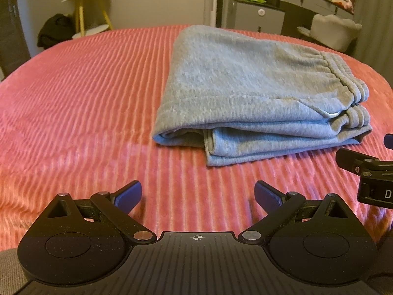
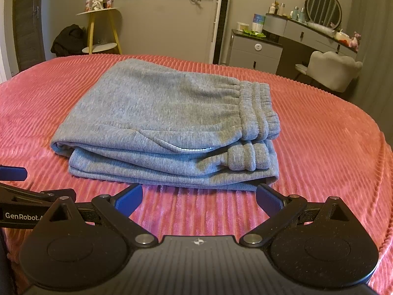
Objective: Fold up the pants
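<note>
Lying ahead of both sets of fingertips, one pair of grey pants (image 2: 162,125) rests folded in stacked layers on the pink ribbed blanket (image 2: 319,147), its elastic waistband on the right. Two grippers hover: the left gripper (image 1: 198,195) and right gripper (image 2: 199,198), each with blue-padded fingers spread apart and gripping nothing.

**Warm, dim room light and fisheye warp marked both wrist views**

Soft yellowish indoor light fell evenly, casting only faint shadows under the folded pants (image 1: 258,93) on the pink bedspread (image 1: 73,103). Motion blur smeared the left wrist view; the right stayed sharper. Fisheye distortion bowed the bed's edges and darkened every corner. The dresser (image 2: 307,32) behind appeared slightly soft and dim.
</note>
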